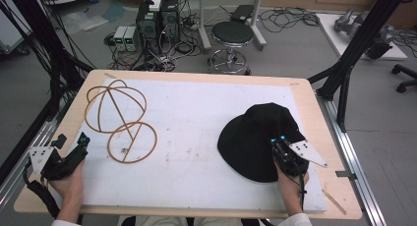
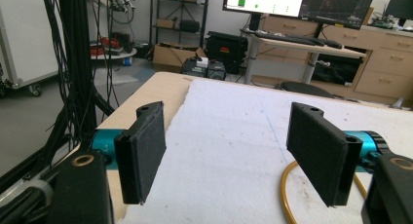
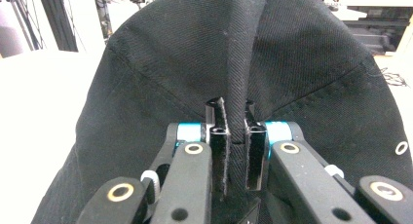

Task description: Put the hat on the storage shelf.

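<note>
A black bucket hat [image 1: 255,137] lies on the right half of the white mat [image 1: 196,127]. My right gripper [image 1: 278,143] is shut on a pinched fold of the hat's cloth; in the right gripper view the black hat [image 3: 195,63] rises between the closed jaws of the right gripper [image 3: 236,107]. A tan wire stand [image 1: 120,119] of rings and hoops sits on the mat's left side. My left gripper [image 1: 83,140] stands open just left of the stand's base ring, nothing between its pads [image 2: 141,156]. A bit of the stand's ring [image 2: 287,195] shows there.
The mat covers a wooden table [image 1: 305,88]. Black frame posts [image 1: 359,44] stand at the table's right and left. A stool [image 1: 231,37], computers and cables sit on the floor beyond the far edge.
</note>
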`<state>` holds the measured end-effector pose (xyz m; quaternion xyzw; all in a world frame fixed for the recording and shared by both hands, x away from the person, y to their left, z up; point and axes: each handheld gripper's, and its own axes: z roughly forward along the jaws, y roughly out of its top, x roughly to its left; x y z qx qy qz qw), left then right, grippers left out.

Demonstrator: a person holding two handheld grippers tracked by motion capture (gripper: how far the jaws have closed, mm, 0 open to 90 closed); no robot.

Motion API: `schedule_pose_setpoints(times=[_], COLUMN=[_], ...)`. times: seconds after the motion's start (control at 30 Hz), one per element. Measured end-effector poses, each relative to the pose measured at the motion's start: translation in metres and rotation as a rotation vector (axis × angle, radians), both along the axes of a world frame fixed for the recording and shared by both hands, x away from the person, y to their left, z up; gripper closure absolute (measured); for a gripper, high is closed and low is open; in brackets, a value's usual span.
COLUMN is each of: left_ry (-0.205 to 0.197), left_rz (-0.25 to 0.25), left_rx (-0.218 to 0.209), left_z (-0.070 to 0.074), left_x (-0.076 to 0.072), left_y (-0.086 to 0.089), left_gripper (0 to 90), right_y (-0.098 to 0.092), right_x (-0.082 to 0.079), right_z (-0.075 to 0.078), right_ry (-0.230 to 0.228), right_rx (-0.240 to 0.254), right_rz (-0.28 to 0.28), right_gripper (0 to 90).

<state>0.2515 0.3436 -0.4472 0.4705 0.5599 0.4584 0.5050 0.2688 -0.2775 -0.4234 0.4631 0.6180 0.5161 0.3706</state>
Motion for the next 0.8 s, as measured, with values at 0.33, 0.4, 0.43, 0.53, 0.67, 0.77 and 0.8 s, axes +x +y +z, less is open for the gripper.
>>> schedule_pose_setpoints(times=[0.33,0.4,0.43,0.53,0.67,0.77,0.8], left_ry=[0.001,0.000,0.001,0.001,-0.001,0.001,0.001], left_rz=[0.001,0.001,0.001,0.001,0.001,0.000,-0.001], left_rx=[0.001,0.001,0.002,0.002,0.000,0.000,0.000], left_z=[-0.0001,0.0000,0.0000,0.0000,-0.0001,-0.0001,-0.0001], left_x=[0.0002,0.0002,0.0002,0.0003,0.0005,0.0007,0.0007], left_y=[0.0000,-0.0001,0.0000,0.0000,-0.0003,-0.0003,-0.0003], left_gripper=[30.7,30.7,30.7,30.7,30.7,30.7,30.7], right_y=[-0.0018,-0.0024,-0.0027,-0.0036,-0.0049,-0.0055,-0.0060], right_x=[-0.0005,-0.0007,-0.0009,-0.0012,-0.0010,-0.0009,-0.0006], right_z=[0.0009,0.0013,0.0015,0.0027,0.0037,0.0048,0.0051], right_ry=[-0.009,-0.010,-0.009,-0.017,-0.020,-0.028,-0.034], right_rx=[0.014,0.022,0.025,0.032,0.038,0.045,0.041], right_rz=[-0.007,-0.009,-0.010,-0.012,-0.016,-0.017,-0.018], right_gripper=[85.7,85.7,85.7,85.7,85.7,85.7,85.8])
